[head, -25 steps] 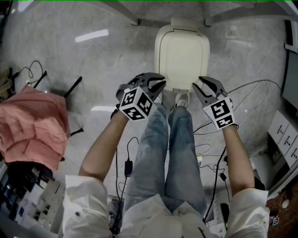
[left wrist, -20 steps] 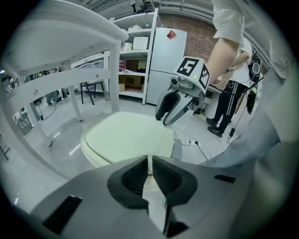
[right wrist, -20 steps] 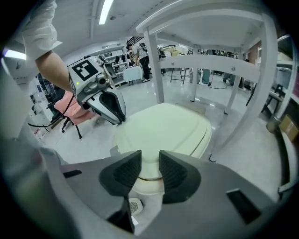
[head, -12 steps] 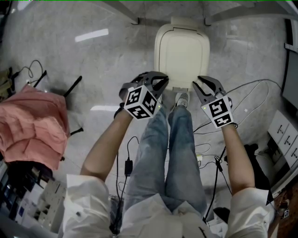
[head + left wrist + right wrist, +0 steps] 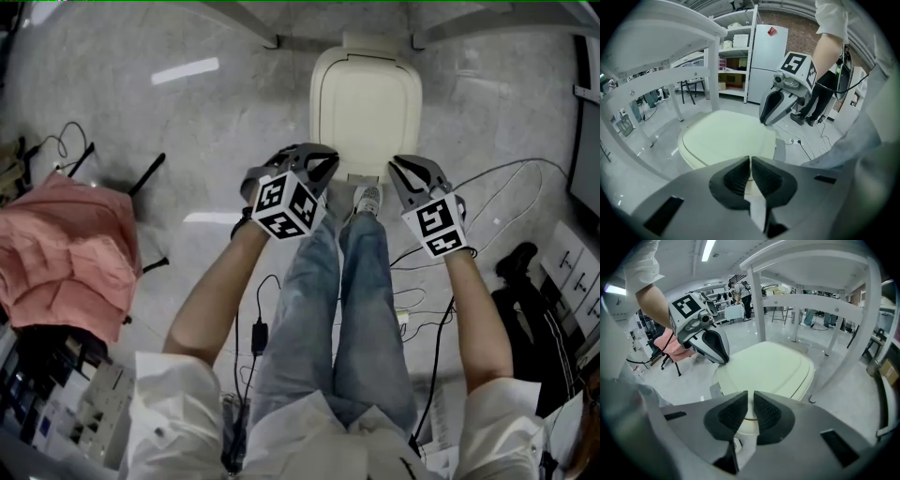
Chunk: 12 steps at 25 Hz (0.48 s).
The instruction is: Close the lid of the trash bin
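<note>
The trash bin stands on the floor under a white table, its cream lid (image 5: pixel 366 108) lying flat and closed. Both grippers hover just in front of its near edge, apart from it. My left gripper (image 5: pixel 324 169) is at the lid's front left corner, jaws shut and empty; the lid (image 5: pixel 724 136) fills its own view beyond the jaws (image 5: pixel 750 161). My right gripper (image 5: pixel 397 167) is at the front right corner. Its jaws have just been closing and now stand together with nothing between them (image 5: pixel 750 399), the lid (image 5: pixel 771 364) ahead.
My legs and a shoe (image 5: pixel 367 199) are just before the bin's grey pedal (image 5: pixel 361 177). White table legs (image 5: pixel 267 37) flank the bin's far side. A pink cloth (image 5: pixel 66 253) lies at left, and cables (image 5: pixel 492 187) trail over the floor at right.
The right gripper's jaws have drawn together. The left gripper has shifted slightly to the right. A dark shape has come into view at the right edge.
</note>
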Motion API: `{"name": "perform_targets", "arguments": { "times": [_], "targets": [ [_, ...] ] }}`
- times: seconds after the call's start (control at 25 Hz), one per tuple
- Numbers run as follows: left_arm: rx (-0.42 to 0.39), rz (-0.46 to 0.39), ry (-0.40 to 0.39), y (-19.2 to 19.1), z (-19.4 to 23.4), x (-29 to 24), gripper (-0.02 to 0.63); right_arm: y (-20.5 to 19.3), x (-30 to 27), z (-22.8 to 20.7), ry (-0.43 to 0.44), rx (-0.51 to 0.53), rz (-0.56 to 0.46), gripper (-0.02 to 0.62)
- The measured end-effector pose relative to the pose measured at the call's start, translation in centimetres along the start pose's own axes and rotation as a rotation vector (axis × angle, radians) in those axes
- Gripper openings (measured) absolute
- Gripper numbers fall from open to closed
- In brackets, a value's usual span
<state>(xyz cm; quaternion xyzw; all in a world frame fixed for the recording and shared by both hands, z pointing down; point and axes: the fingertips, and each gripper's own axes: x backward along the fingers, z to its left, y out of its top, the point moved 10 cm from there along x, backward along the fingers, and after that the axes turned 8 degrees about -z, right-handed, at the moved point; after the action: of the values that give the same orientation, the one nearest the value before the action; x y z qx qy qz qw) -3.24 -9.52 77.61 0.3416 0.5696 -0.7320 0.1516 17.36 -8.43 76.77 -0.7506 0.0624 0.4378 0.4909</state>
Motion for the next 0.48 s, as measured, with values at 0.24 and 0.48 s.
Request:
{"name": "perform_targets", "arguments": {
  "times": [0.24, 0.48],
  "targets": [
    [0.002, 0.006, 0.003, -0.07, -0.07, -0.10, 0.032, -0.06, -0.13, 0.22, -0.001, 0.003, 0.005, 0.041],
    [0.005, 0.009, 0.008, -0.21, -0.11, -0.16, 0.031, 0.01, -0.27, 0.43, -0.004, 0.005, 0.011, 0.031]
  ]
}}
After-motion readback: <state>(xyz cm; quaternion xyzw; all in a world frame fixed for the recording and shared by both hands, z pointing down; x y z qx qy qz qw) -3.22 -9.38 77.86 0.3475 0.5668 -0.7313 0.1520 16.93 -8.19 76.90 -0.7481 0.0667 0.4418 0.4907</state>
